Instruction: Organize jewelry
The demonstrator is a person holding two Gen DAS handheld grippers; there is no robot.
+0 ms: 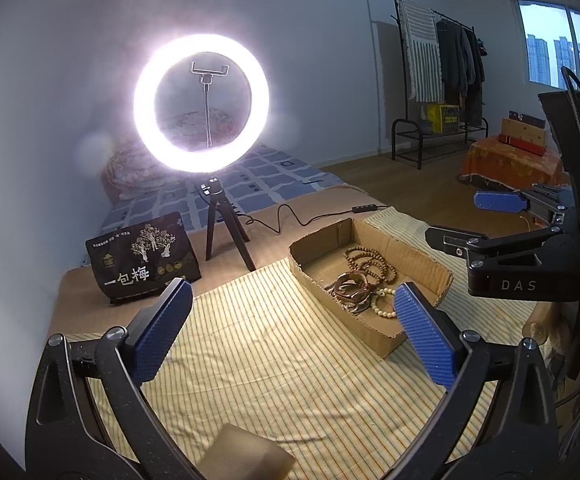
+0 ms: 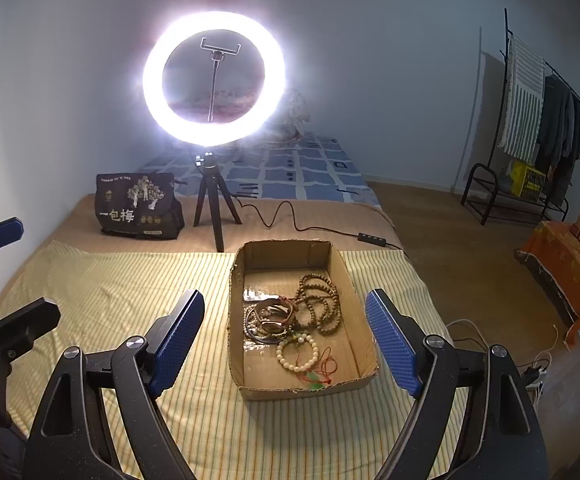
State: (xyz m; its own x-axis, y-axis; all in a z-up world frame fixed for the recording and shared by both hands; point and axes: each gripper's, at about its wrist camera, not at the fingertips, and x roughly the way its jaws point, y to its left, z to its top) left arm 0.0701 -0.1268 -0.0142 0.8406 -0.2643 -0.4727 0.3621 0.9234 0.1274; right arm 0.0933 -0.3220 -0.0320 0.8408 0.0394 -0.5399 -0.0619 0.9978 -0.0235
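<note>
A yellow striped cloth (image 2: 130, 280) is spread over a tan bedcover (image 2: 322, 216), a little creased but mostly flat. On it sits a shallow cardboard box (image 2: 354, 280) with ragged cut edges, and the jewelry is all inside: a long strand of brown wooden beads (image 2: 322, 300) coiled toward the far side, a tangle of leather and metal bracelets (image 2: 270, 316) beside it, a cream bead bracelet (image 2: 298, 352) nearer the front, and a small green pendant on red cord (image 2: 318, 376) by the front wall.

Behind the box a lit ring light (image 2: 214, 76) stands on a small black tripod (image 2: 212, 208), its cable (image 2: 282, 216) trailing across the bedcover to an inline switch. A black snack bag (image 2: 138, 204) with white lettering stands left of the tripod. Further back lies a blue checked blanket (image 2: 310, 168) against the pale wall.

Off to the right is wooden floor, a black clothes rack (image 1: 442, 80) hung with garments (a striped towel among them), an orange-draped low stand (image 1: 510, 160) and a window (image 1: 562, 48) showing tower blocks.

The left gripper (image 1: 294, 332) hangs above the cloth just left of the box, its blue fingers spread wide with nothing between them. The right gripper (image 2: 286, 344) hovers over the box's near end, jaws also apart and empty.
</note>
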